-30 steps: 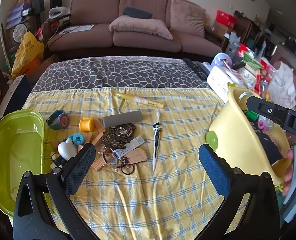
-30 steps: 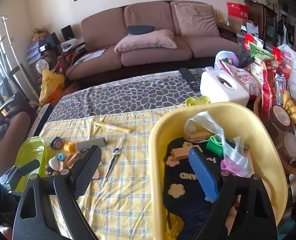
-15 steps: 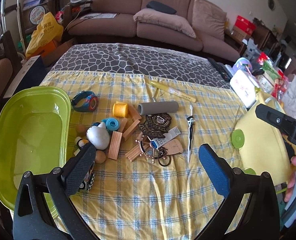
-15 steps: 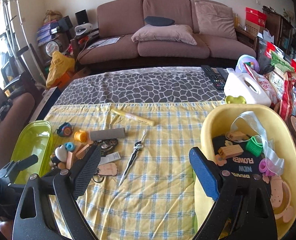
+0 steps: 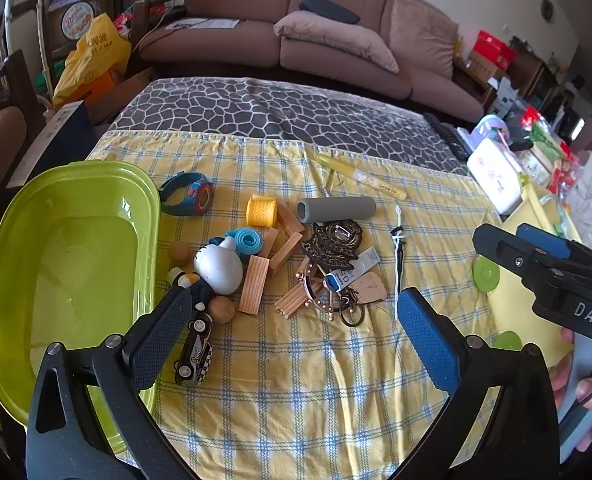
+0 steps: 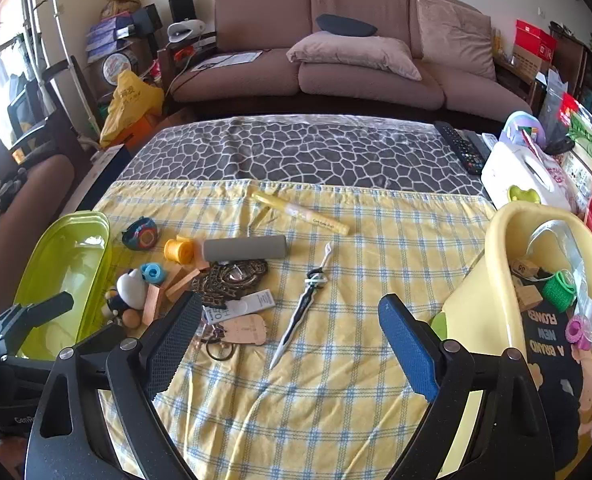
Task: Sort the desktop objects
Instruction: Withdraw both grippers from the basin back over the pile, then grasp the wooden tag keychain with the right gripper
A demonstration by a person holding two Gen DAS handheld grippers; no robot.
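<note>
Both views have swung off the yellow bin [image 6: 496, 240] onto the pile on the counter [image 5: 316, 400] beside the green bin [image 5: 75, 184], so I read this as lining up the next pick. Left gripper [image 5: 291, 320] and right gripper [image 6: 287, 334] both gape wide with nothing between the pads. Pile count: one watch [image 5: 187, 194], one yellow spool [image 5: 260, 211], one grey tube [image 5: 336, 210], one toy car [image 5: 195, 354], one white duck toy [image 5: 217, 264], two wooden balls, one toy sword [image 6: 304, 304]; green bin empty.
</note>
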